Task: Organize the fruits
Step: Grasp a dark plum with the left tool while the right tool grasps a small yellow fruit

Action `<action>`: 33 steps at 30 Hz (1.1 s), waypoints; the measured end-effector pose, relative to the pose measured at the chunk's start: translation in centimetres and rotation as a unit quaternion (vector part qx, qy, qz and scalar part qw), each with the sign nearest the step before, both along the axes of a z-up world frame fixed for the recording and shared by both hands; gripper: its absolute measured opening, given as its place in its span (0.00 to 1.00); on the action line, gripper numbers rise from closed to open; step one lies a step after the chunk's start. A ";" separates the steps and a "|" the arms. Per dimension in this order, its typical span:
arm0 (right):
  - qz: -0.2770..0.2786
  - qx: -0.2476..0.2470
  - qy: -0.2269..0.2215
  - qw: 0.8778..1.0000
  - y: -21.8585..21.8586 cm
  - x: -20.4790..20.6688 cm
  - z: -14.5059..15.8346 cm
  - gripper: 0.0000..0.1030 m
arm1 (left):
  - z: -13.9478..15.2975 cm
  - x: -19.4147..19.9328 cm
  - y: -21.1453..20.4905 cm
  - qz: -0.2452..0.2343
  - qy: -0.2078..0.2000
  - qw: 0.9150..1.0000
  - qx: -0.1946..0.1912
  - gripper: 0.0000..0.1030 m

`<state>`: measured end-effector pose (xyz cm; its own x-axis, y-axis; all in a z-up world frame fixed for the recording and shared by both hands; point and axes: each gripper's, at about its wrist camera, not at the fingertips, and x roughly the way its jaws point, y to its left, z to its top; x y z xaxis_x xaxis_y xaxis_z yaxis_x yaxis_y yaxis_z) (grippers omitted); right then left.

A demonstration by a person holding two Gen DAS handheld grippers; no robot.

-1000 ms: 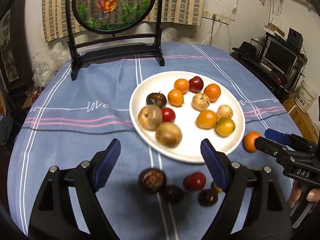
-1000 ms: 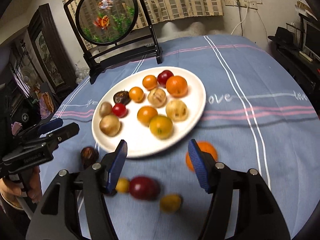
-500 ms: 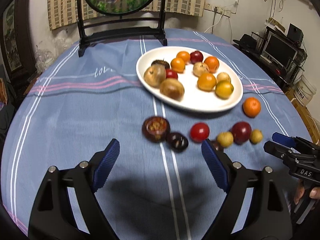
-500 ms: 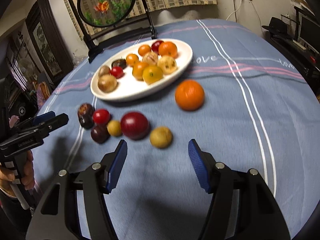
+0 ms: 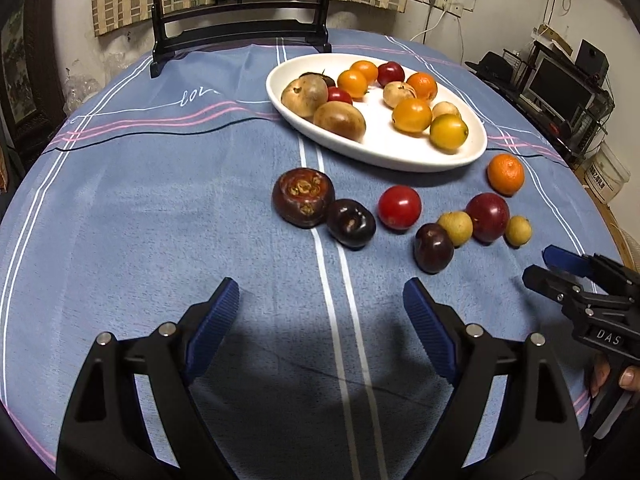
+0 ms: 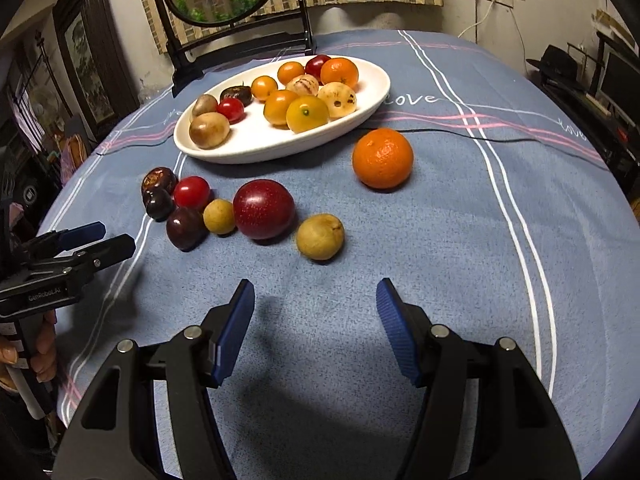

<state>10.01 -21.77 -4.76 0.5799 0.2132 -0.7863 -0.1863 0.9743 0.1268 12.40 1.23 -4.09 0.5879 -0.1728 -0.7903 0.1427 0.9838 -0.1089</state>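
A white oval plate (image 5: 384, 148) (image 6: 264, 148) holds several orange, red, yellow and brown fruits. Loose fruits lie on the blue cloth in front of it: a brown mangosteen (image 5: 303, 197) (image 6: 158, 179), dark plums (image 5: 351, 223) (image 6: 185, 227), a red tomato (image 5: 399, 207) (image 6: 191, 191), a big red plum (image 5: 487, 216) (image 6: 263, 209), small yellow fruits (image 5: 455, 227) (image 6: 320, 236) and a tangerine (image 5: 505, 173) (image 6: 382, 157). My left gripper (image 5: 320, 312) is open and empty, short of the loose fruits. My right gripper (image 6: 316, 312) is open and empty, just short of the yellow fruit.
A round fish-picture screen on a black stand (image 5: 240, 28) (image 6: 240, 36) stands at the table's far side. Shelves with a monitor (image 5: 560, 88) are off the table's right. The round table edge curves away on both sides.
Both grippers have pulled back and dropped lower toward the table's near side, so the plate and loose fruits now lie farther ahead. Both stay open and empty.
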 end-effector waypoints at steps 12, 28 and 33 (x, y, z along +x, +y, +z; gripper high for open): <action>-0.003 -0.063 0.011 0.998 1.3 3.0 -0.2 0.47 | -0.5 0.1 0.0 -0.004 0.011 1.000 -0.009 0.83; 0.020 -0.003 -0.006 1.000 0.7 1.5 0.4 0.27 | -0.1 1.5 0.1 0.004 0.013 1.000 -0.017 0.83; 0.025 0.010 -0.004 1.000 0.3 0.5 0.4 0.28 | 0.0 2.8 -0.3 0.016 0.020 1.000 -0.017 0.80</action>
